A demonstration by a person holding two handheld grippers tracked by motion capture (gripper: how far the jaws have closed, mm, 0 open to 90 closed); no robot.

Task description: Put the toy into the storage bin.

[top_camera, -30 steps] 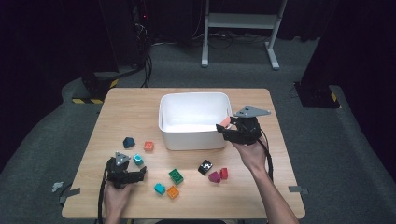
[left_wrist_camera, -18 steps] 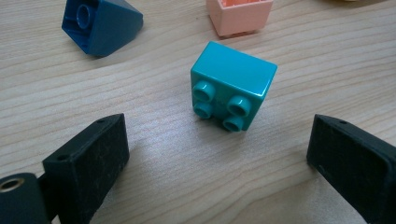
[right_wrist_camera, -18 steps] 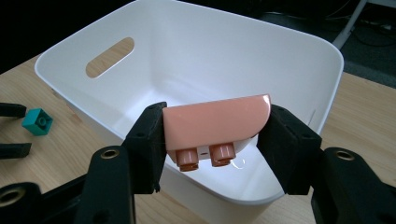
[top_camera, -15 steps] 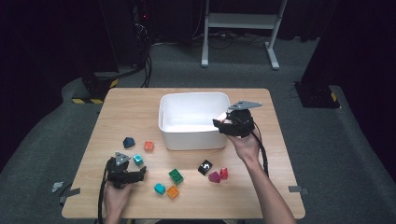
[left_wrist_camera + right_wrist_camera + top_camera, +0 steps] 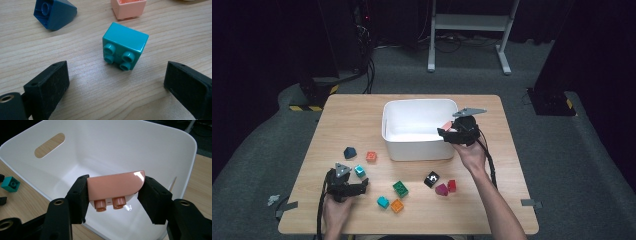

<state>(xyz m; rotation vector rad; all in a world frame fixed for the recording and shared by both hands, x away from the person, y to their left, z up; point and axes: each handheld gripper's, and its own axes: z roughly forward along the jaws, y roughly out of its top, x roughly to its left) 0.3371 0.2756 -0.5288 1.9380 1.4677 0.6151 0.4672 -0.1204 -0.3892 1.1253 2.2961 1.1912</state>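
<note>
While the right gripper clamps a pink brick over the bin rim, left gripper gapes

Wooden table carries a white bin and scattered toy bricks (assorted colours).

Teal brick lies on its side on the worktop, studs facing the camera. Left gripper fingers stand wide, short of it. Blue sloped brick beyond-left, peach brick just beyond.
</note>
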